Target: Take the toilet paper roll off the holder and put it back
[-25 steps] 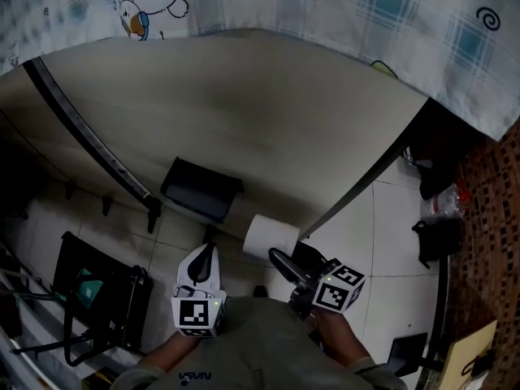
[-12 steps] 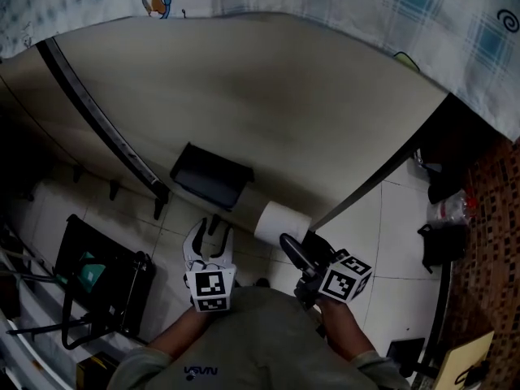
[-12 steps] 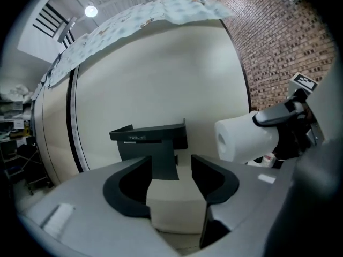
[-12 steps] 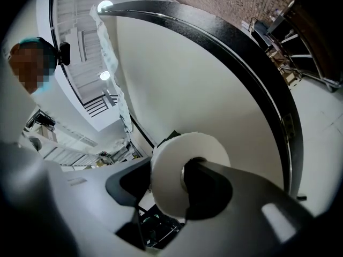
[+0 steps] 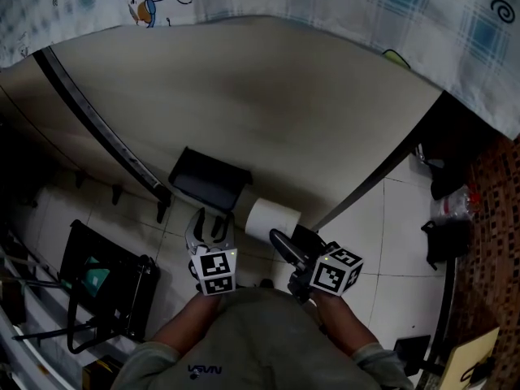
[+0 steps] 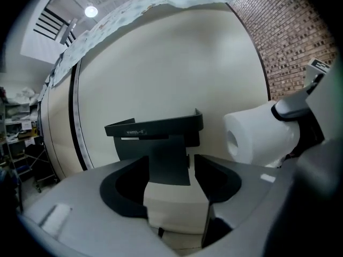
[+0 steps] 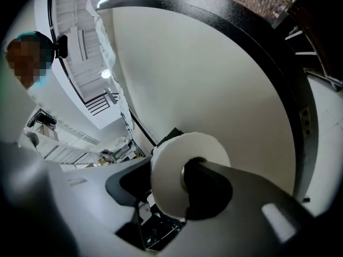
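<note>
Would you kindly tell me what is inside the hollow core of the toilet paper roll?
One jaw of the right gripper sits inside the core of the toilet paper roll; the other presses on its outside. How deep the jaw reaches is hidden by the paper.

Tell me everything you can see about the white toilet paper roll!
The toilet paper roll is plain white, thick and soft-looking, wound around a hollow middle that shows as a round hole at its end. It looks nearly full. It is off the black holder, held sideways in the air beside it, near the beige wall. The right gripper holds it: one dark jaw appears to sit in the hole, the other outside.
</note>
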Demonstrator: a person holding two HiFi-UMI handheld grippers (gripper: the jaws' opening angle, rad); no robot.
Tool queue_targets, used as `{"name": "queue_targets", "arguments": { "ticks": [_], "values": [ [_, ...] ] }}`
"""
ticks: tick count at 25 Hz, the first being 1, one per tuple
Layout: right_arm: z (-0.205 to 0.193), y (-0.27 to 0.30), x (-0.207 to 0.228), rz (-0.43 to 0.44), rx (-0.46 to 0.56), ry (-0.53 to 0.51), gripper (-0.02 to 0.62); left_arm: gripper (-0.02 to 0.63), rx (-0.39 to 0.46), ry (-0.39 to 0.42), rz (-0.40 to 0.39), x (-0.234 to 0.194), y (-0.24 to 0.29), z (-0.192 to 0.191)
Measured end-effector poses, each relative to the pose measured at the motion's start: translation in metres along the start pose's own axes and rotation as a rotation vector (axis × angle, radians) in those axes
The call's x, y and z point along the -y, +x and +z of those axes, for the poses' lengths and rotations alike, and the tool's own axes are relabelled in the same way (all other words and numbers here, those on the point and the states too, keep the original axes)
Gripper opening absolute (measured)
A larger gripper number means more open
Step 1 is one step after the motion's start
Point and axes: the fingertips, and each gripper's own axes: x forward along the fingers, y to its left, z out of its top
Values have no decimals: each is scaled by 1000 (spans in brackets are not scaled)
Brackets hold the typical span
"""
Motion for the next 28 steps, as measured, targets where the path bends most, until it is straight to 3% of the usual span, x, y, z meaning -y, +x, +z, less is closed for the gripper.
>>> {"name": "queue_targets", "arguments": {
  "ticks": [6,21,28],
  "values": [
    [-1,14,6,7,-10,21,176,252,-14,9,24,-7,3,0],
    [-14,58,24,35,-62,135,175,237,-13,-11,-12,-13,-13,-3],
    [-16,77,20,48,-75,134,173,236,-6,-7,-19,-14,-17,-2]
  ]
}}
